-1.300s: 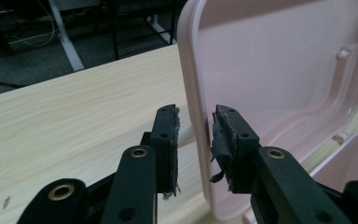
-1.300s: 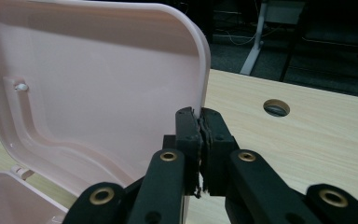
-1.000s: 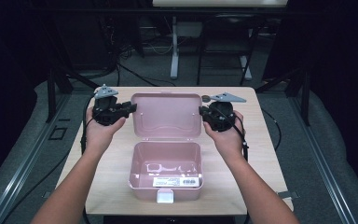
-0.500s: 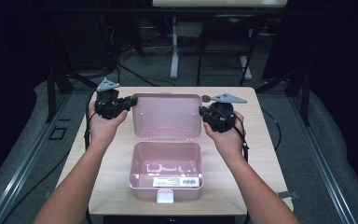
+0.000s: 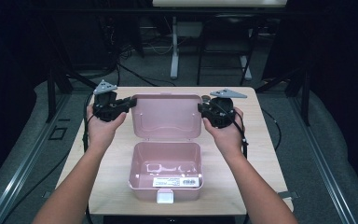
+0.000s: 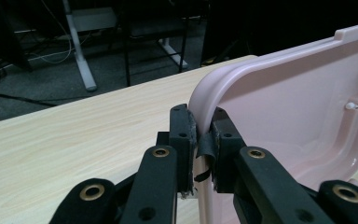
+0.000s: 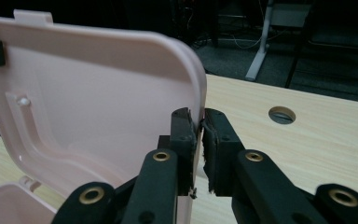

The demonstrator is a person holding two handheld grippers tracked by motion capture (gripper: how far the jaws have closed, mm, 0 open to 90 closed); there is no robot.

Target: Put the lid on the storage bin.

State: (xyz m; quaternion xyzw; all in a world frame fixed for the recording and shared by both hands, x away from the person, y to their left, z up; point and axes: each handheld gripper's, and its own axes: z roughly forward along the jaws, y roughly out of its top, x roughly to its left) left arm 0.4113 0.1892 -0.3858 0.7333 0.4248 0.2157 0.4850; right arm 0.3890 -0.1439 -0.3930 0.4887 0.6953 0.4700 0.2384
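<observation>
The pink box (image 5: 165, 170) sat open on the table (image 5: 261, 140). Its lid (image 5: 166, 115) stood up. The left gripper (image 5: 129, 102) pinched the lid's left edge, and the right gripper (image 5: 201, 108) pinched its right edge.

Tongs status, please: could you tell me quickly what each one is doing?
Left tongs: shut on the lid, left edge.
Right tongs: shut on the lid's right edge.
</observation>
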